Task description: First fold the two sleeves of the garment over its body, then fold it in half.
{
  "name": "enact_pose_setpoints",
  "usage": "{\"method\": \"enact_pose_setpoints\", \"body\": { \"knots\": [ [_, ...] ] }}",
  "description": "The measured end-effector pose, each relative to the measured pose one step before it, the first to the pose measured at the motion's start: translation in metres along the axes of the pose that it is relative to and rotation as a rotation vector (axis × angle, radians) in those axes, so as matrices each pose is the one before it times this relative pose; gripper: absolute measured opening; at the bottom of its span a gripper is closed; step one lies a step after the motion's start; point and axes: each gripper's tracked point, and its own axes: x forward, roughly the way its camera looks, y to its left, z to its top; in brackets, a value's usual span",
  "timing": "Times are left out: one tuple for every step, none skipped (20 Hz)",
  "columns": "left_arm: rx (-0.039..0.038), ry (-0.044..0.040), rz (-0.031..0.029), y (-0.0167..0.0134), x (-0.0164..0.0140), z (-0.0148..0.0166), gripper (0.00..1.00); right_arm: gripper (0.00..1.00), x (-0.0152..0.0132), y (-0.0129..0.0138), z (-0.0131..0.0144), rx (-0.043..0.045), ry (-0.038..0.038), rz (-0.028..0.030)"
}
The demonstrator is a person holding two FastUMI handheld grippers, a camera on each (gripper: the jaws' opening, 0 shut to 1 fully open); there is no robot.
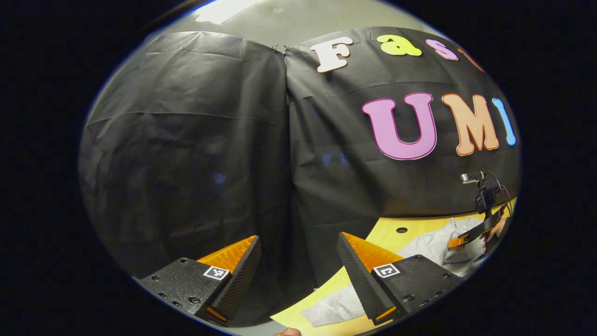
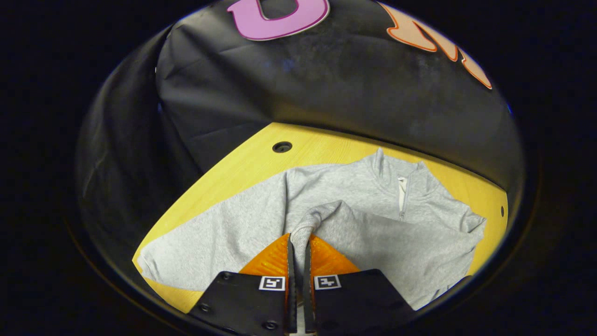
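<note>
1. The garment, a grey zip-neck sweatshirt, is seen lying flat on the yellow table in the right gripper view, collar toward the booth wall; one sleeve is spread outward over the table
2. The right gripper is noted with its fingers nearly together, both pressing on the ribbed cuff of the other sleeve, which is drawn across the body; this sleeve fold is judged to be in hand, not yet laid down
3. The left gripper is held clear of the cloth with its fingers wide apart and nothing between them; part of the grey fabric is seen below it at the table edge
4. The fabric is judged soft, light and limp; it is expected to drape and bunch rather than hold a crease; slipping is judged unlikely on the knit
5. The cuff is considered the best hold for a sleeve; the hem corners are recommended for the final halving
</note>
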Motion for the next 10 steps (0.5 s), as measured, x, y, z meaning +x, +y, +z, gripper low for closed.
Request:
{"method": "enact_pose_setpoints", "body": {
  "knots": [
    [0.00007, 0.00843, 0.00459, 0.00470, -0.00049, -0.00293, 1.00, 0.08, 0.00605, 0.00242, -0.00378, -0.01053, 0.01279, -0.00678],
    [-0.00022, 0.00979, 0.00166, 0.00439, -0.00121, -0.00618, 1.00, 0.10, 0.00288, 0.00354, -0.00527, -0.00170, 0.01494, -0.00259],
    [-0.00071, 0.01234, -0.00246, 0.00228, 0.00022, -0.00525, 1.00, 0.14, 0.00157, 0.00415, -0.00273, 0.00304, 0.01181, 0.00539],
    [-0.00021, 0.01272, -0.00275, 0.00137, -0.00023, -0.00600, 0.96, 0.20, 0.00127, 0.00731, -0.00097, 0.00873, 0.00310, 0.01782],
    [0.00002, 0.00938, -0.00303, 0.00070, 0.00101, -0.00475, 0.96, 0.20, -0.00106, 0.00418, 0.00265, 0.00037, -0.00899, 0.01326],
    [0.00119, 0.00856, -0.00472, 0.00056, 0.00175, -0.00460, 0.96, 0.33, -0.00648, 0.00413, 0.00440, -0.00464, -0.01879, 0.01288],
    [0.00191, 0.00921, -0.00700, -0.00113, 0.00197, -0.00548, 0.96, 0.42, -0.00419, 0.00339, 0.00582, -0.00788, -0.02007, 0.01046],
    [0.00217, 0.00944, -0.00786, -0.00171, 0.00123, -0.00777, 0.96, 0.61, -0.00548, 0.00323, 0.00427, -0.00795, -0.02024, 0.00987],
    [0.00133, 0.01167, -0.00974, -0.00208, 0.00244, -0.00721, 0.96, 0.81, -0.00541, -0.00031, 0.00503, -0.01098, -0.02273, -0.00665],
    [-0.00020, 0.01439, -0.01091, -0.00278, 0.00215, -0.00886, 0.96, 1.00, -0.00674, -0.00056, 0.00336, -0.00709, -0.01845, -0.00480]
  ]
}}
